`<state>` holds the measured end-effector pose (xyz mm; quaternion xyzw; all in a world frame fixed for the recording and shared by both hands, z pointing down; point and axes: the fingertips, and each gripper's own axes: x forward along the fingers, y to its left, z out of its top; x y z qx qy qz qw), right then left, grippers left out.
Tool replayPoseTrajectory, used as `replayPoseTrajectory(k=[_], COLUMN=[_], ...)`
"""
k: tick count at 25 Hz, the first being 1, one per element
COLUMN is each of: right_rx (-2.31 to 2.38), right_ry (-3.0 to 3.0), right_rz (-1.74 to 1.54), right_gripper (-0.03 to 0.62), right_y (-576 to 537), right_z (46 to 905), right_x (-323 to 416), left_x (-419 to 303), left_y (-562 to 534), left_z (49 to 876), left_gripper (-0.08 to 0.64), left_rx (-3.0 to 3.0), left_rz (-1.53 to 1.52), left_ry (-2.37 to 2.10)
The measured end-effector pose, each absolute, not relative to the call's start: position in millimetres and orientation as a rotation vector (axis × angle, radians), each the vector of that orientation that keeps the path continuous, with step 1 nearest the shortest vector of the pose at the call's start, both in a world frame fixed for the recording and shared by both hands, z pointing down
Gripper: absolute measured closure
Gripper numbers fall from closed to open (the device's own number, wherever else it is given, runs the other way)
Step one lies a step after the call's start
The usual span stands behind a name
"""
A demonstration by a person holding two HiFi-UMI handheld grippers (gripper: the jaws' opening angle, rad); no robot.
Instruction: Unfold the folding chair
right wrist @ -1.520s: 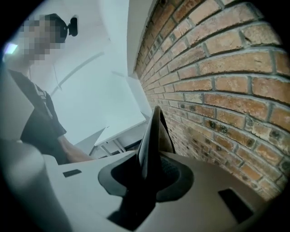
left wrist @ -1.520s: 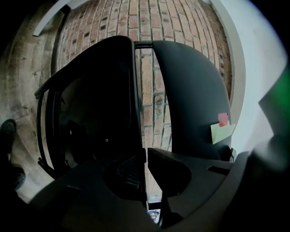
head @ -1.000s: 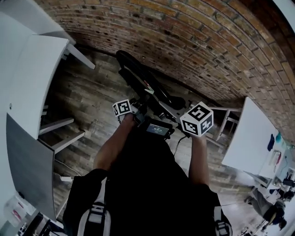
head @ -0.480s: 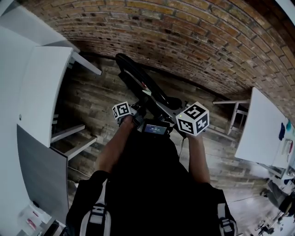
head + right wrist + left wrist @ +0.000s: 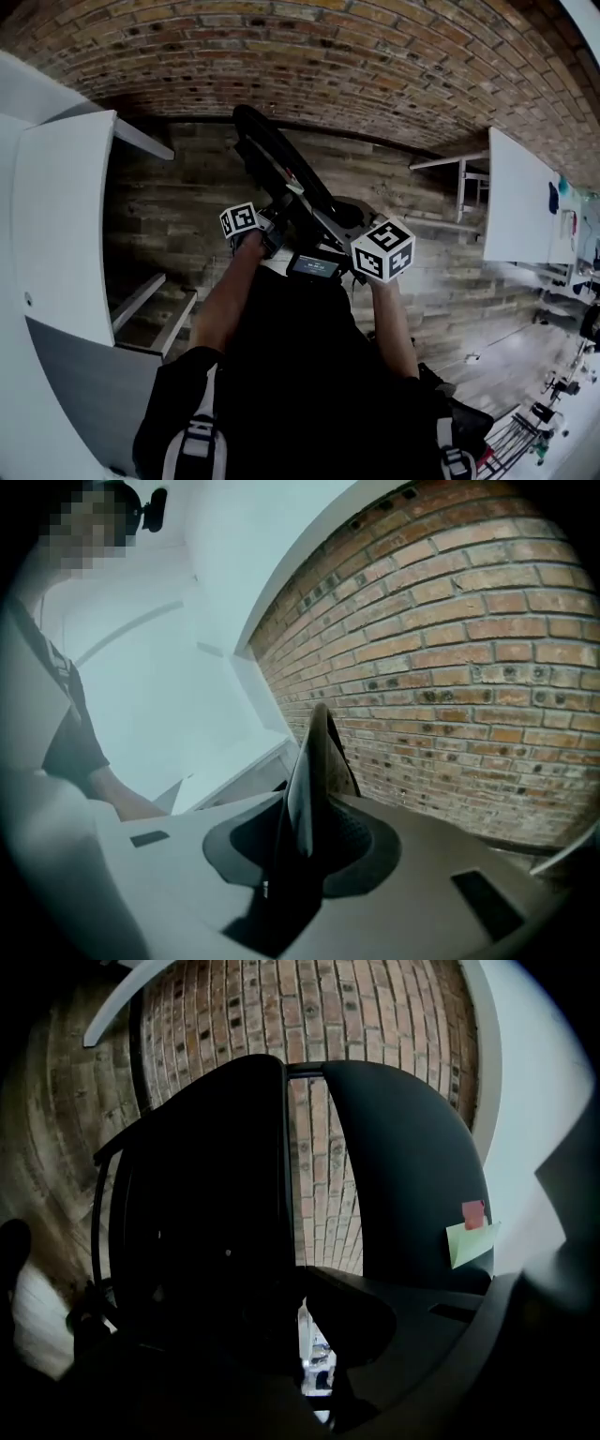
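Chair [image 5: 286,169]: 1 black folding one of thin tubes and 2 smooth curved panels, standing slanted just before the rough brick wall [image 5: 375,75] on a grey plank floor [image 5: 187,206]. 2 paper notes [image 5: 472,1232], 1 pink and 1 green, stick to a panel. 2 flat white tables [image 5: 66,206] reach out from the wall. The left gripper [image 5: 309,1321] has its jaws nearly together with a slit of light between; shadow hides any grip. The right gripper [image 5: 300,841] has its jaws half apart, clamped on a glossy panel edge.

Black short-sleeved shirt [image 5: 300,375], grey shoulder straps [image 5: 199,441], black-and-white marker cubes [image 5: 382,250]
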<state>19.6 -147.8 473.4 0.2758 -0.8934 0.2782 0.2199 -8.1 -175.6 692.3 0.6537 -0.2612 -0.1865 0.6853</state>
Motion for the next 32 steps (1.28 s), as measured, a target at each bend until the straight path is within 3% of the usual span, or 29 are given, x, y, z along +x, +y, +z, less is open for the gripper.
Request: replayPoseTrajectory(k=[16, 32], right_rx=[1.301, 1.352], right_ry=[-2.37, -2.351], right_rz=[1.087, 1.17], right_gripper=[0.492, 0.488], right_y=[-65.4, -55.8], right_z=[500.9, 502.0], right_x=[54.8, 51.6], left_x=[9.6, 4.3], left_y=[-113.4, -110.1], left_z=[712.5, 714.6], left_gripper=[0.522, 0.518], left_rx=[1.566, 1.457], left_rz=[-0.12, -0.333], left_ry=[-0.416, -0.631])
